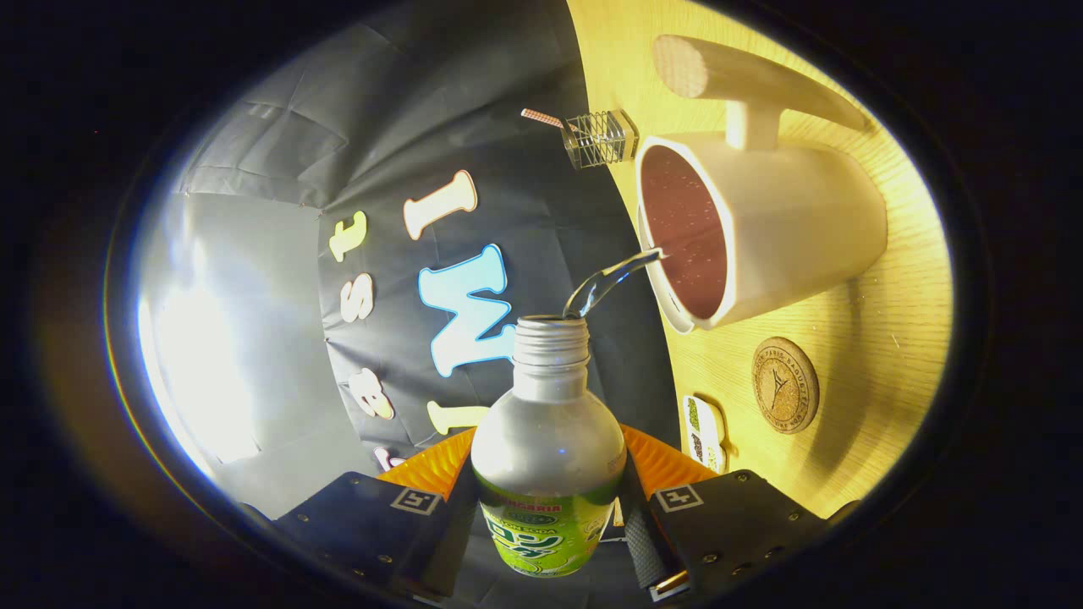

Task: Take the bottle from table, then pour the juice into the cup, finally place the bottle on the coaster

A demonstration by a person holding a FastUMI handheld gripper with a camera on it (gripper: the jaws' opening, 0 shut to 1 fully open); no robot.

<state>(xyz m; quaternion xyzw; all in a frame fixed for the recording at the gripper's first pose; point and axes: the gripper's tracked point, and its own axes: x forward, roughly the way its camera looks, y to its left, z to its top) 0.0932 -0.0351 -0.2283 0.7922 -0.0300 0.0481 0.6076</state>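
At the bottom middle of the frame, the tool (548,516) has closed its two black fingers (645,533) on the silver metal bottle with a green label (547,457). One finger presses on each side of the bottle, down low by the label. Orange ribbed parts show just behind the fingers.

The bottle points up the frame, toward the middle. Its cap is off, and the bare screw neck is open. A thin clear stream of juice (609,279) curves out of the neck and goes to the right, into the big white cup with a handle (787,220). The cup sits in the upper right of the frame on the light wooden table (880,338). Its open mouth faces the bottle, and the inside looks dark reddish brown with little specks.

Lower right of the cup, a round brown cork coaster (785,385) lies flat on the table, with nothing on it. Left of the coaster, near the table's edge, lies a small white packet (704,433).

Farther off, at the top middle, a small clear box with lines on it (601,138) stands at the table's edge.
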